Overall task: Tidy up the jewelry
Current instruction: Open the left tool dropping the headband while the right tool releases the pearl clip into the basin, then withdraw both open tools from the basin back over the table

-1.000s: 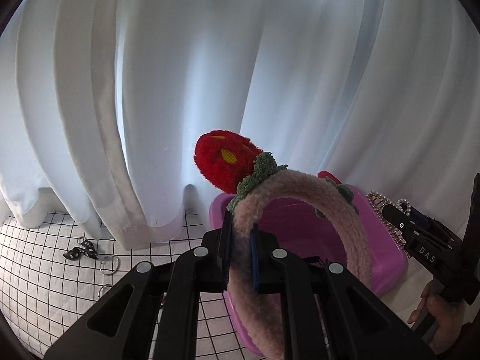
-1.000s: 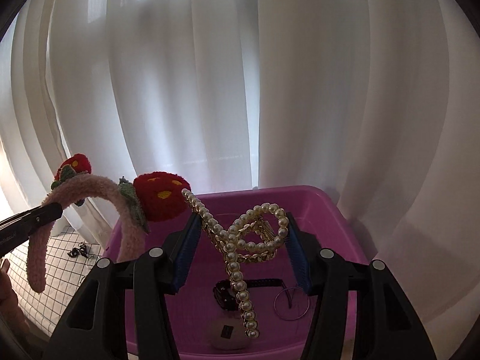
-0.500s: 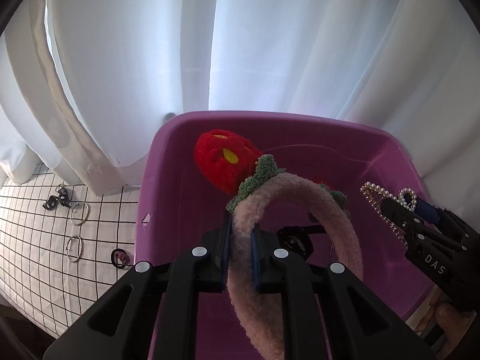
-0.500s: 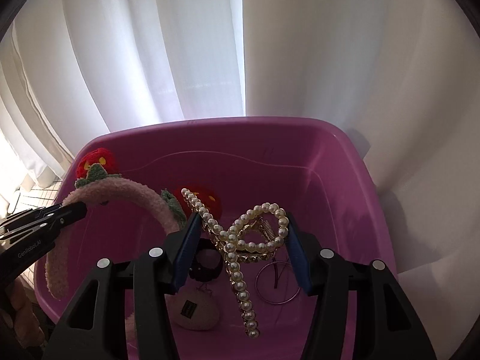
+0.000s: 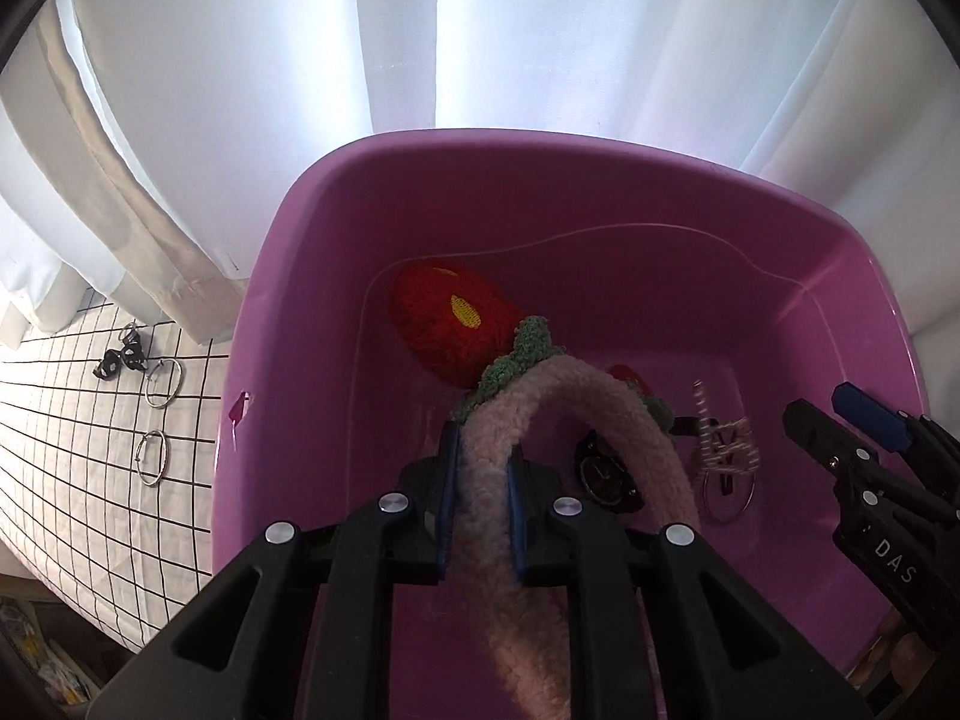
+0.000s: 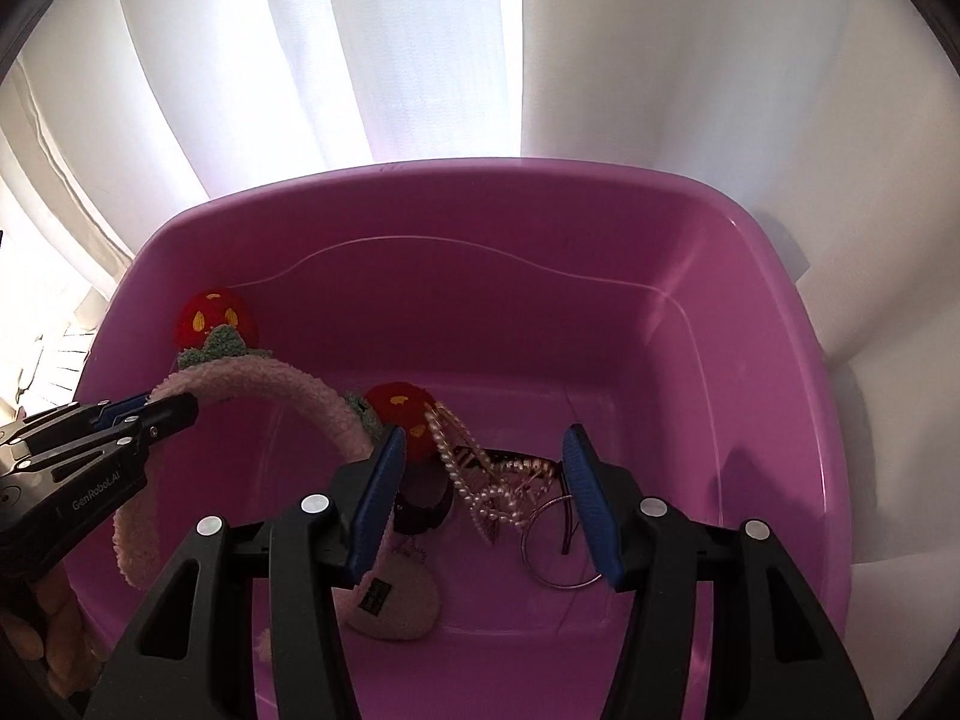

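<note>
1. A home, most likely a bedroom or living room by a window.
2. Sheer white curtains (image 5: 540,30) hang from ten to two o'clock, lit by daylight from behind.
3. A white cloth with a black grid (image 5: 72,468) covers the surface at eight o'clock.
4. A purple plastic tub (image 6: 480,228) holds hair accessories and jewelry.

Purple tub (image 6: 690,276) before white curtain (image 6: 420,48), containing pearl clip (image 6: 486,480) lying free between the spread right gripper (image 6: 483,498), metal ring (image 6: 555,546), cream pouch (image 6: 399,594), and pink headband (image 6: 270,387) between the opening left gripper (image 6: 159,414) jaws.
</note>
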The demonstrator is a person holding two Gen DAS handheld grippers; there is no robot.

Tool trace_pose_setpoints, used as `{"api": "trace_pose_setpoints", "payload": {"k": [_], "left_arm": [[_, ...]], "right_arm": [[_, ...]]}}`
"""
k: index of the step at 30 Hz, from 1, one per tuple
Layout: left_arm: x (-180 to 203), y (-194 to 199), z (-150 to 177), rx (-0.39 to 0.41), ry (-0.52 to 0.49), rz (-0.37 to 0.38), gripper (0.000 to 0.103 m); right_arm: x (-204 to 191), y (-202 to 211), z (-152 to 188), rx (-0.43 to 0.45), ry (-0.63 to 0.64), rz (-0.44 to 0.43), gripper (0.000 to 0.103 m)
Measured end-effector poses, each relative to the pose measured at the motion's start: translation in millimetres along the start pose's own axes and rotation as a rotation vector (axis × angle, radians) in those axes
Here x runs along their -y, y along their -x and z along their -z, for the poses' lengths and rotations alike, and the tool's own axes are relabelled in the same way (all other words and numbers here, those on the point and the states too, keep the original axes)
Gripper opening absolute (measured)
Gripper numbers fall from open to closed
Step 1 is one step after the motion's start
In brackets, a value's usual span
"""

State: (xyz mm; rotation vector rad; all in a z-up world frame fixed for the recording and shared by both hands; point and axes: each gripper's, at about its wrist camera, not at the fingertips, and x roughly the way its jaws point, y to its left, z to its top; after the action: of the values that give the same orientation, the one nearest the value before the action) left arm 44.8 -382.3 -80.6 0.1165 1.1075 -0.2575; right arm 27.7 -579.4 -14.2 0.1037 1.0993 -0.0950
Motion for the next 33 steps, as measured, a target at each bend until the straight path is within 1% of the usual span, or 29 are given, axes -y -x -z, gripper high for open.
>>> {"api": "trace_pose_setpoints", "payload": {"k": [1, 3, 4, 6, 7, 9, 10, 11, 12, 13, 14, 19, 21, 23, 25, 28, 33], "left_arm": [[2, 1, 0, -0.004, 0.000, -0.005, 0.016], [2, 3, -1, 0.001, 0.005, 0.002, 0.023], [2, 3, 0, 0.002, 0.000, 0.001, 0.024], [7, 4, 1, -0.005, -0.022, -0.011, 0.031], [9, 5, 1, -0.005, -0.031, -0.004, 0.034], [14, 8, 3, 0.000, -0.047, 0.032, 0.052], [18, 11, 3, 0.011, -0.062, 0.027, 0.057], [22, 14, 4, 0.031, -0.078, -0.012, 0.079], [24, 20, 4, 0.070, -0.084, -0.036, 0.089], [24, 25, 4, 0.104, -0.086, -0.038, 0.090], [23, 28, 3, 0.114, -0.087, -0.040, 0.090], [13, 21, 1, 0.071, -0.035, -0.036, 0.090], [12, 22, 1, 0.066, -0.029, -0.024, 0.090], [13, 26, 2, 0.076, -0.028, -0.037, 0.090], [14, 31, 3, 0.081, -0.025, -0.026, 0.090], [12, 40, 4, 0.098, -0.023, -0.023, 0.090], [8, 52, 5, 0.127, -0.021, -0.026, 0.093]], "right_arm": [[-1, 0, 0, 0.001, 0.003, -0.001, 0.054], [-1, 1, 0, 0.002, 0.003, 0.004, 0.054], [-1, 0, 0, 0.003, 0.002, 0.000, 0.055], [-1, 2, 0, 0.009, 0.002, -0.008, 0.058], [0, 1, 0, 0.012, 0.003, -0.011, 0.059], [1, 0, -1, 0.013, 0.001, -0.016, 0.059], [1, 0, -1, 0.015, 0.001, -0.017, 0.059], [2, 0, -1, 0.017, 0.003, -0.015, 0.059], [3, 0, -1, 0.017, 0.004, -0.011, 0.059], [4, 0, -1, 0.018, 0.001, -0.011, 0.059], [5, 1, -1, 0.020, -0.002, -0.013, 0.059], [5, 12, 0, 0.026, -0.004, -0.009, 0.059], [4, 13, 0, 0.026, -0.003, -0.010, 0.059], [5, 13, 0, 0.025, -0.005, -0.016, 0.060], [6, 13, -1, 0.031, -0.003, -0.036, 0.062], [6, 17, -1, 0.047, 0.003, -0.042, 0.064], [0, 18, 0, 0.047, 0.006, -0.054, 0.064]]}}
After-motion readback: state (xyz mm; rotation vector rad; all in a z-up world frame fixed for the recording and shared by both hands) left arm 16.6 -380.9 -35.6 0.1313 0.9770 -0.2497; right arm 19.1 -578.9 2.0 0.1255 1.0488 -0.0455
